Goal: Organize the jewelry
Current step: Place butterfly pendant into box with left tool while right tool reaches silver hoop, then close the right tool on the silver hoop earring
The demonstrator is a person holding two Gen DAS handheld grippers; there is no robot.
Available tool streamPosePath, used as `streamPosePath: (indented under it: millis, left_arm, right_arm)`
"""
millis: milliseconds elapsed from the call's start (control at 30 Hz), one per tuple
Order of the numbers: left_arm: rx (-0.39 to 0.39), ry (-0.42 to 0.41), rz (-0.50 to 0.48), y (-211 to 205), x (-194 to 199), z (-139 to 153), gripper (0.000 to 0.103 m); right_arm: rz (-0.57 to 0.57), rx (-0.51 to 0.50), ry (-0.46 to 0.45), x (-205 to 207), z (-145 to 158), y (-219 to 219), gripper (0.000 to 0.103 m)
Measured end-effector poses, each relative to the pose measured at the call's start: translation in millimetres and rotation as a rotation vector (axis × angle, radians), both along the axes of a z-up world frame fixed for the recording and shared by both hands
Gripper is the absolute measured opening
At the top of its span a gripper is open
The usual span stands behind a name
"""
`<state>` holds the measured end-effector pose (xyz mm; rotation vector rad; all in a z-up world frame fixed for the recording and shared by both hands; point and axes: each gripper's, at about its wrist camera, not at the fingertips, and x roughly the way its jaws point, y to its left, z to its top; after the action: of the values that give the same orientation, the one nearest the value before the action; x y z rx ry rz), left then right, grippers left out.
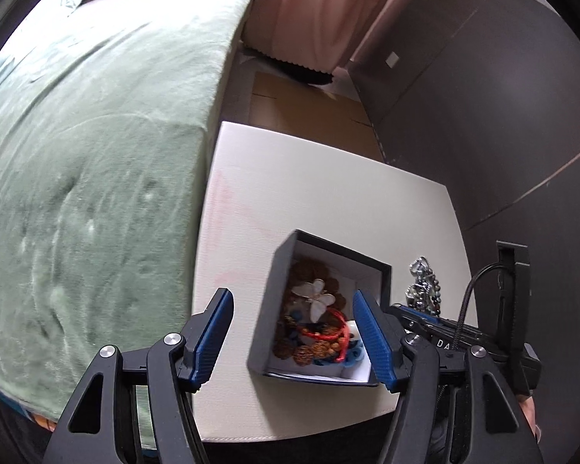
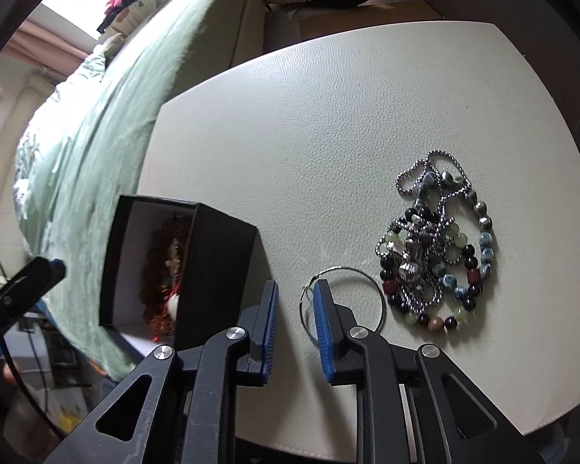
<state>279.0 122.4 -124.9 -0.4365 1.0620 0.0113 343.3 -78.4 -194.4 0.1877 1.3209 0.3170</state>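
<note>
A black jewelry box (image 1: 267,309) stands open on the white table (image 1: 309,178), holding a white butterfly piece (image 1: 315,295), a red cord (image 1: 330,334) and brown beads. My left gripper (image 1: 290,297) hovers over it, open, its fingers wider apart than the box's near end. In the right wrist view the box (image 2: 212,255) sits at the left. A thin silver hoop (image 2: 344,268) lies beside it. My right gripper (image 2: 295,286) is low over the hoop's left rim, its jaws narrow with a gap still showing. A tangle of beaded bracelets and chain (image 2: 433,251) lies to the right.
A bed with a green blanket (image 1: 77,154) runs along the table's left side. Flat cardboard (image 1: 301,104) and a pink curtain (image 1: 309,11) lie beyond the table. A dark wall (image 1: 502,116) is at the right. The right gripper's body and cable (image 1: 464,309) stand beside the box.
</note>
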Motion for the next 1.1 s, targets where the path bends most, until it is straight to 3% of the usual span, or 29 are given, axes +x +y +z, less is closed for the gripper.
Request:
streamPosePath:
  millis: [133,333,367,600,833,933,1033,1100]
  left_arm:
    - [-0.008,-0.004,0.019,13,-3,0,0.065]
    - [-0.026,-0.003,0.038,24,-6,-3,0.065]
    - [-0.028,-0.001,0.038,23,-7,-4,0.065]
    - [-0.039,-0.003,0.033,22,-13,-4,0.065]
    - [-0.047,-0.017,0.037,21,-20,0,0.065]
    - [-0.047,-0.022,0.042,23,-25,4,0.065]
    - [-0.042,-0.031,0.046,27,-32,7,0.065]
    - [-0.039,-0.032,0.052,32,-34,7,0.065]
  right_arm:
    - [-0.004,-0.090,0.002,4,-7,7,0.019]
    - [0.019,-0.198,-0.036,2,-5,18,0.012]
    - [0.025,-0.200,-0.040,1,-5,19,0.007]
    - [-0.002,-0.099,-0.050,-9,8,-3,0.003]
    - [0.004,0.026,-0.137,-31,61,-15,0.001]
    - [0.031,0.037,-0.186,-36,84,-5,0.001]
    - [0.037,0.015,-0.173,-32,85,5,0.002]
    - [0.037,0.002,-0.137,-25,73,8,0.013]
